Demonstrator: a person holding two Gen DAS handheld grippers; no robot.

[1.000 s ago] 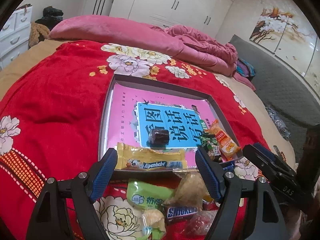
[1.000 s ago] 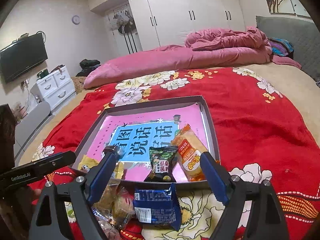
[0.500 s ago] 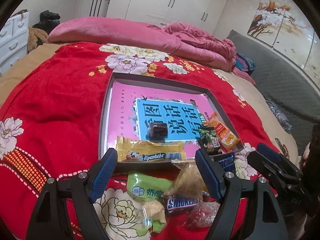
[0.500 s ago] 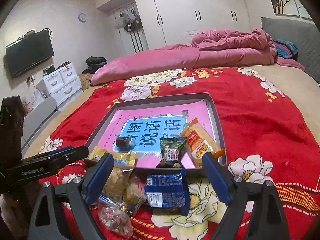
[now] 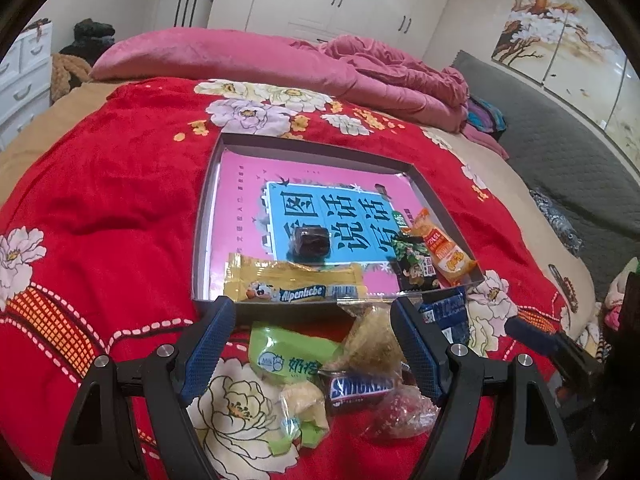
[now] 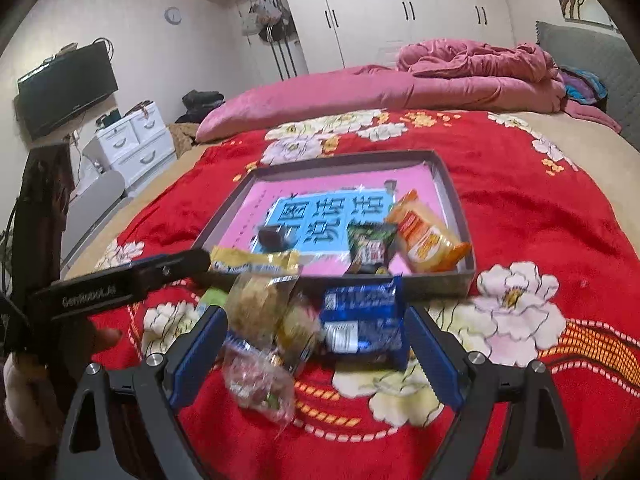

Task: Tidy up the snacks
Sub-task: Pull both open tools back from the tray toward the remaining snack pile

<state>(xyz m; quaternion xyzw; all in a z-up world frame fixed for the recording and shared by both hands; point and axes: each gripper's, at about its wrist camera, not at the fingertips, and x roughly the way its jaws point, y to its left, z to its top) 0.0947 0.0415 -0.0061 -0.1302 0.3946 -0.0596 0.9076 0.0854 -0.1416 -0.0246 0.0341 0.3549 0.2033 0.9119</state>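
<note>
The right gripper (image 6: 314,354) hangs with its jaws spread and empty, and the blue packet (image 6: 362,316) lies on the red blanket (image 6: 532,216) just ahead, toward the right jaw, its long axis running across the gap rather than along it. I judge this the next pick, the right hand being nearer. The left gripper (image 5: 312,346), jaws also spread and gripping nothing, faces the green packet (image 5: 290,354) and Snickers bar (image 5: 360,388). Beyond both lies the grey tray (image 6: 452,196), already holding 4 snacks; the packet's way there is straight forward.
</note>
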